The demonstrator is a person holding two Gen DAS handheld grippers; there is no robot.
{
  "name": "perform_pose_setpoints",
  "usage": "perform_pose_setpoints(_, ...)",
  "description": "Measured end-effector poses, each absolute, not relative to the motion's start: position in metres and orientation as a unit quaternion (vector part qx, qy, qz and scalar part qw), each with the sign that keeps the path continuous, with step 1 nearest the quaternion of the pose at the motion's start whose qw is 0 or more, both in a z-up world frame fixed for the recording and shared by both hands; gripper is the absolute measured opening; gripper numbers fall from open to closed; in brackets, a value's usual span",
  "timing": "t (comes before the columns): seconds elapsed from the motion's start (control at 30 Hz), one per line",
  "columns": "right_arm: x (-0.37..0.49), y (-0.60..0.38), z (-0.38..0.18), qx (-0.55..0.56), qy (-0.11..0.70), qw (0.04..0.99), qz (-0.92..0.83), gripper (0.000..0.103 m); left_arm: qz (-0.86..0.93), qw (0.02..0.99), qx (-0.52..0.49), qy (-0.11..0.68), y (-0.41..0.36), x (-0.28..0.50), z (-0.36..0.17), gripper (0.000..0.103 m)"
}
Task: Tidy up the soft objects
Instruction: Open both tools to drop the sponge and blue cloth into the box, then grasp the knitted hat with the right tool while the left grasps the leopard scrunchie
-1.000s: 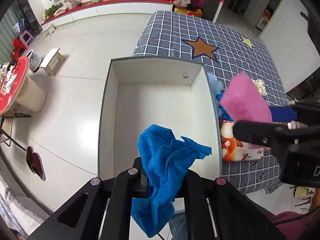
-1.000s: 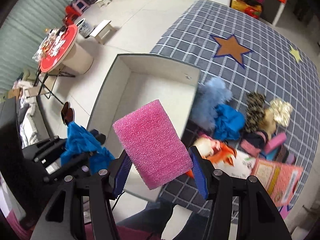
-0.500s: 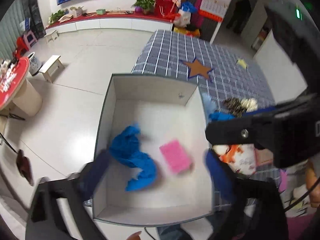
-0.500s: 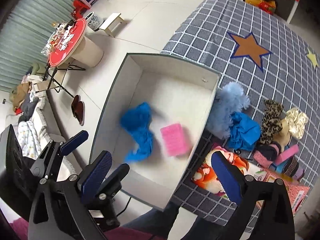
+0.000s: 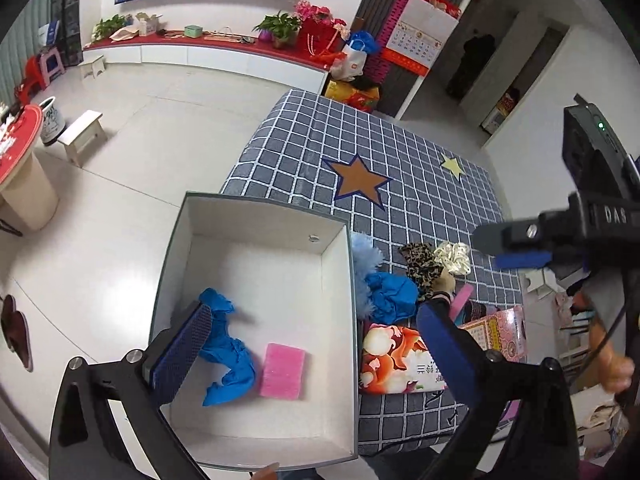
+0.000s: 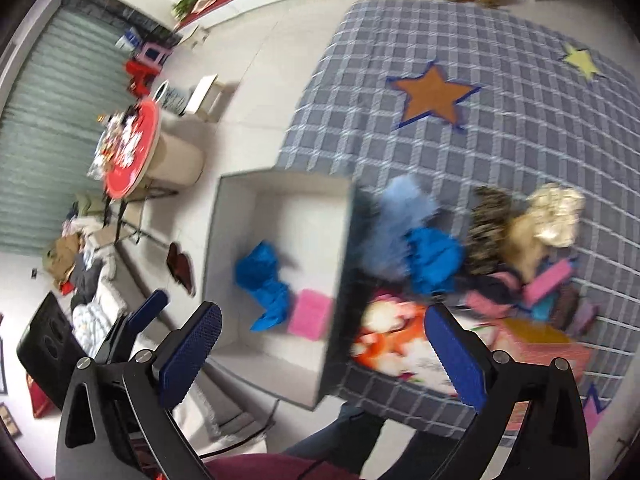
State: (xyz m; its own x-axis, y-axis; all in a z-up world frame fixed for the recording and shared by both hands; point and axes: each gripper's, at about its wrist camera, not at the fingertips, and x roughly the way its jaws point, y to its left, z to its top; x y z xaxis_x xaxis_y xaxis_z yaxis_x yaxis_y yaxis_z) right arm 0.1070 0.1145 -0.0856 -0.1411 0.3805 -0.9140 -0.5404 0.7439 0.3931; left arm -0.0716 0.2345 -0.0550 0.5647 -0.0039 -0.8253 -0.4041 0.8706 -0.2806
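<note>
Left wrist: pink sponge [image 5: 281,372] lies below open left tongs [image 5: 312,354].

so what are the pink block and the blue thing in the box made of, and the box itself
The pink block looks like foam sponge: matte, grainy, square-cut. The blue thing looks like thin cloth, crumpled into soft folds; the fibre can't be told. The box seems to be stiff cardboard with a smooth matte white lining and thin, straight walls.
</note>
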Motion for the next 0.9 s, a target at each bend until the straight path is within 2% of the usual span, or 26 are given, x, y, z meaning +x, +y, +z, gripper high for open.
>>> perform_pose_setpoints(0.73,0.211,-0.052,-0.119,0.015,0.715,0.668,0.204,0.102,0.093,0.848,-0.116,0.509,0.162,0.025,-0.049,0.103)
perform_pose_setpoints(0.9,0.224,-0.072,-0.137,0.020,0.729,0.658,0.186,0.102,0.070,0.837,-0.080,0.536,0.141,0.058,-0.064,0.103)
